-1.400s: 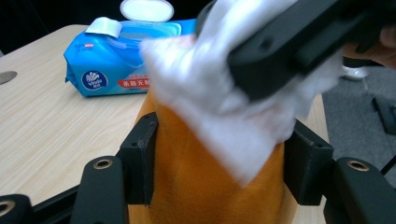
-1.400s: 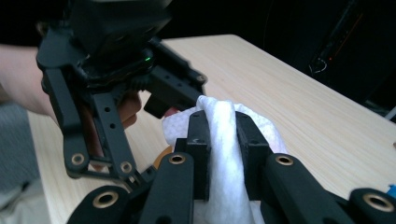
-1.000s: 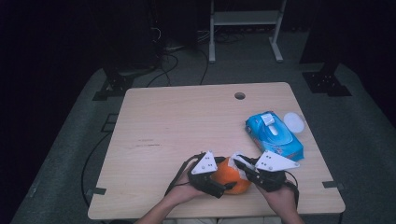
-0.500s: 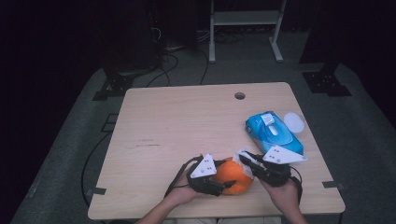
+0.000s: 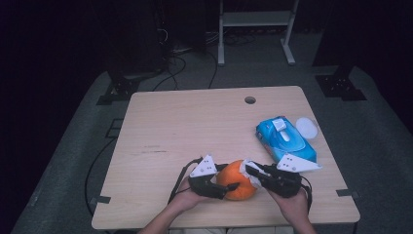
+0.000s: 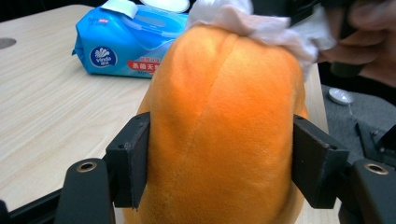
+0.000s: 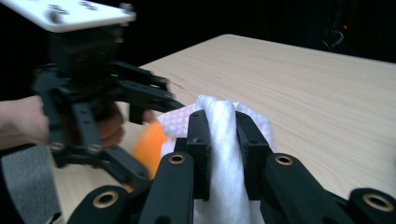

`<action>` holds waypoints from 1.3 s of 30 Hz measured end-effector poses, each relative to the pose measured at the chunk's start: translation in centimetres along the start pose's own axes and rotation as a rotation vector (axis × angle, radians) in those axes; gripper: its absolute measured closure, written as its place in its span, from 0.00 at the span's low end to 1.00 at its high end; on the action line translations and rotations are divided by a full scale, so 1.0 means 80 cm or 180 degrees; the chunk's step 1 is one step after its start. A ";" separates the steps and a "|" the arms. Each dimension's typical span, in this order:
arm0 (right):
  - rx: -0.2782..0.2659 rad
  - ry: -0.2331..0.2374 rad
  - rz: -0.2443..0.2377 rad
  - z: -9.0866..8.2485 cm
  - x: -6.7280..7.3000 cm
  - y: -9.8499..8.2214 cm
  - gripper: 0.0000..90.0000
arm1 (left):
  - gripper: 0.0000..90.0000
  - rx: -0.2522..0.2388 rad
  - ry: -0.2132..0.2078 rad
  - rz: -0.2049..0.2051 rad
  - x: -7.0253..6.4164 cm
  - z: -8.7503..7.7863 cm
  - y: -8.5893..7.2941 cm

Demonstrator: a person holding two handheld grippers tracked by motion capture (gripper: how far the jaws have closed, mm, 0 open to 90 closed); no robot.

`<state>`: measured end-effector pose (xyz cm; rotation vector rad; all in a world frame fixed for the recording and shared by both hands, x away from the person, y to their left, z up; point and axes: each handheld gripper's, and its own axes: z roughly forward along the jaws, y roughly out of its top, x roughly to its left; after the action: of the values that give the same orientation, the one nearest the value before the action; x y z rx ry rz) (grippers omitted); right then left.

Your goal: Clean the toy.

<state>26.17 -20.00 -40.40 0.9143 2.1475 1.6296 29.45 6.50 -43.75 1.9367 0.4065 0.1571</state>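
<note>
Orange plush fills the space between the left gripper's two black pads: the soft toy fruit sits at the near edge of the wooden table, at about 6 o'clock on the tabletop, and those jaws have just been closing and now press on its flanks from 9 and 3 o'clock in the left gripper view. The right gripper comes at the fruit from 3 o'clock in the high view, its jaws clamped tight on a folded white wipe that lies against the fruit's top. A blue pack of wipes rests at 2 o'clock from the fruit, well apart, with a round white lid just beside it. The fruit's underside is cut off at the bottom of the left gripper view, and in the right gripper view only a blurred orange patch of it peeks out behind the wipe. Room beyond the table is too dark to read.
</note>
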 end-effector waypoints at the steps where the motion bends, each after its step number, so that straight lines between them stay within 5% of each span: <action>1: 0.0014 -0.0031 0.0019 0.000 -0.004 -0.002 0.86 | 0.34 -0.0016 -0.0001 -0.0033 0.001 0.000 -0.001; 8: 0.0086 -0.0203 0.0335 -0.002 -0.033 -0.022 0.86 | 0.34 -0.0042 -0.0028 -0.0112 0.007 -0.003 -0.003; 14: -0.0024 -0.0136 0.0115 -0.004 -0.013 -0.008 0.86 | 0.37 -0.0050 -0.0017 -0.0141 0.009 -0.006 -0.003; 20: 0.0115 -0.0279 0.0299 -0.002 -0.033 -0.019 0.86 | 0.42 -0.0109 0.0017 -0.0151 0.007 -0.008 0.001; 26: -0.0140 -0.0046 -0.0006 -0.008 0.005 0.009 0.86 | 0.44 -0.0099 0.0070 -0.0057 -0.002 -0.004 0.007; 30: -0.0038 -0.0057 -0.0310 0.003 0.027 0.013 0.86 | 0.45 -0.0106 0.0119 0.0000 -0.011 -0.002 0.011; 36: -0.0040 -0.0145 -0.0122 -0.003 0.008 0.008 0.86 | 0.43 -0.0114 0.0090 0.0028 -0.013 -0.009 0.013; 39: 0.0013 -0.0161 -0.0141 0.001 0.005 0.004 0.86 | 0.30 -0.0085 0.0038 -0.0001 -0.009 -0.004 0.011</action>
<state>26.04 -19.63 -40.07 0.8928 2.1227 1.5651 28.87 6.24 -42.76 1.9103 0.4108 0.1730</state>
